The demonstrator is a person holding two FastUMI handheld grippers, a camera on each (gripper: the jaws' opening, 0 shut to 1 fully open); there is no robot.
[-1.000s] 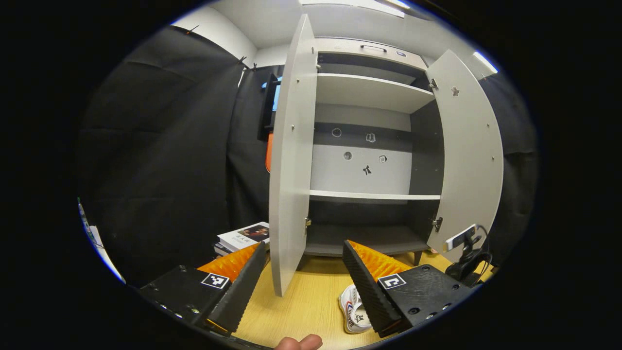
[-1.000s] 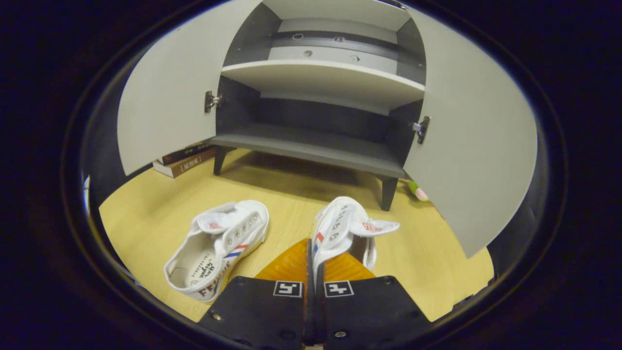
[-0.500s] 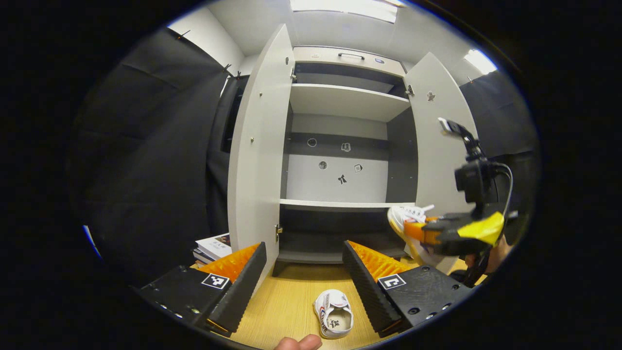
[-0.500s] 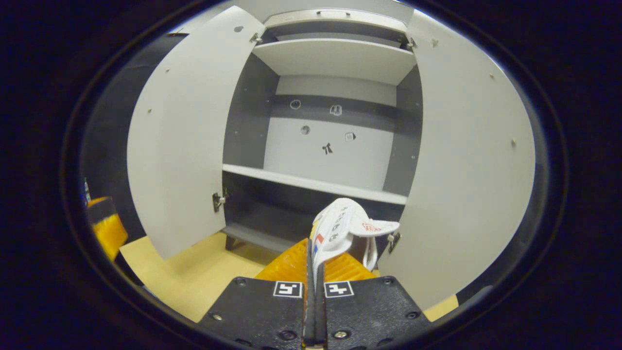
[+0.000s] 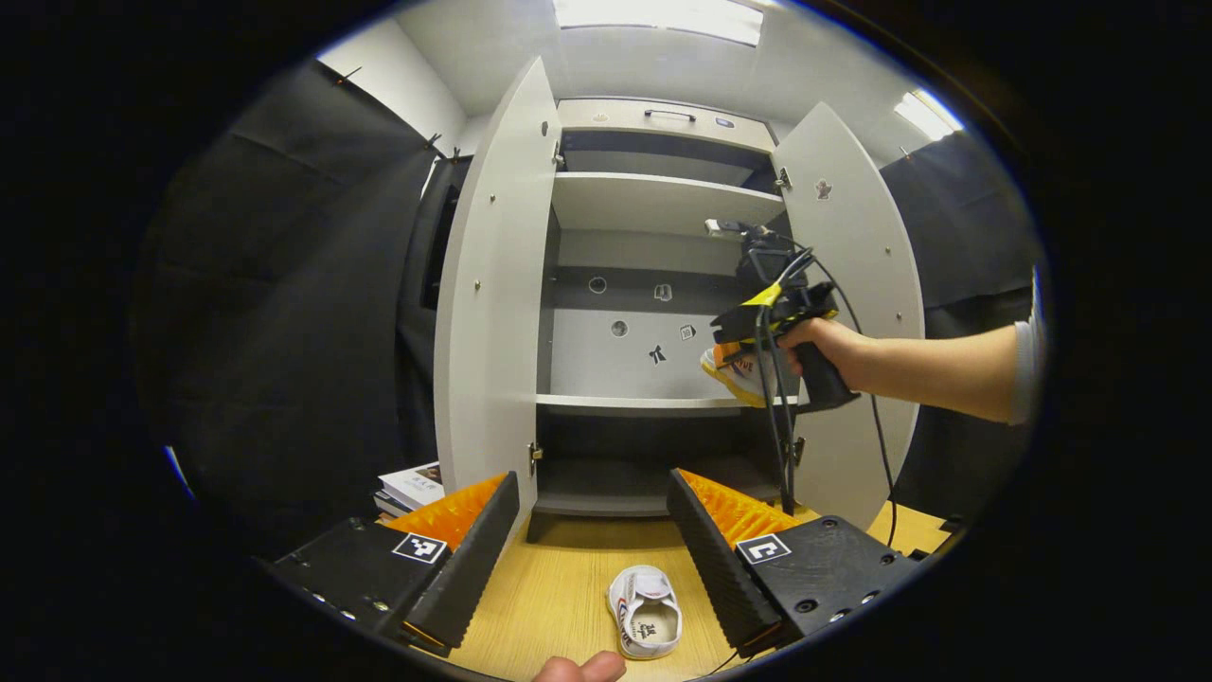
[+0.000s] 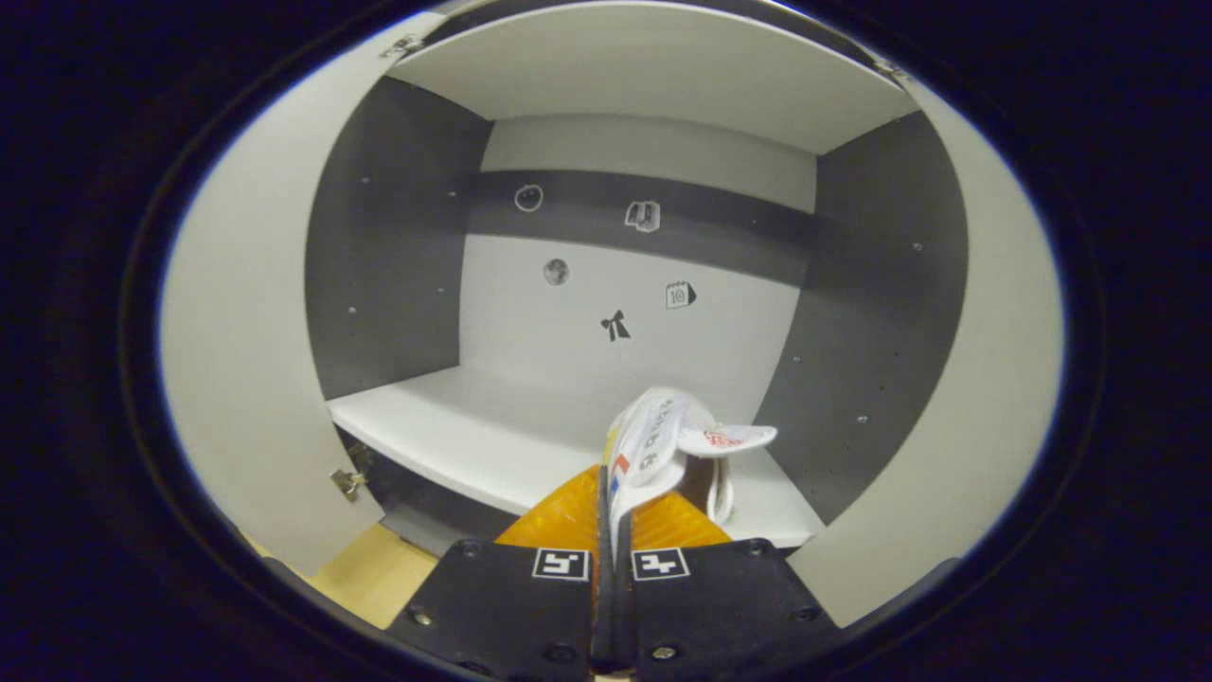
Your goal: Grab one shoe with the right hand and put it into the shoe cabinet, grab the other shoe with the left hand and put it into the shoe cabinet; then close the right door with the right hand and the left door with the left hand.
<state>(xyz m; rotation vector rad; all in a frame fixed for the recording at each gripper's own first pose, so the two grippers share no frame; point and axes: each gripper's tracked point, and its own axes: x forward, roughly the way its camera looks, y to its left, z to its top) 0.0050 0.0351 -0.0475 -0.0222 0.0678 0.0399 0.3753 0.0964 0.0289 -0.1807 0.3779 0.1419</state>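
Right tongs (image 6: 611,516), clamped on the first shoe (image 6: 663,440), just went from floor level to the cabinet's middle shelf (image 6: 454,426); left tongs (image 5: 592,540) wide apart above the other shoe (image 5: 646,625).

Left gripper (image 5: 592,530) gapes above a floor shoe (image 5: 646,625); right gripper (image 5: 729,350) carries another shoe (image 5: 737,372) into the cabinet (image 5: 653,204).

My left gripper view sits low, well back, facing open shoe cabinet (image 5: 663,313). My right gripper view sits close, looking into middle compartment. Shared: sticker-marked back panel (image 6: 625,303), middle shelf (image 5: 634,404).
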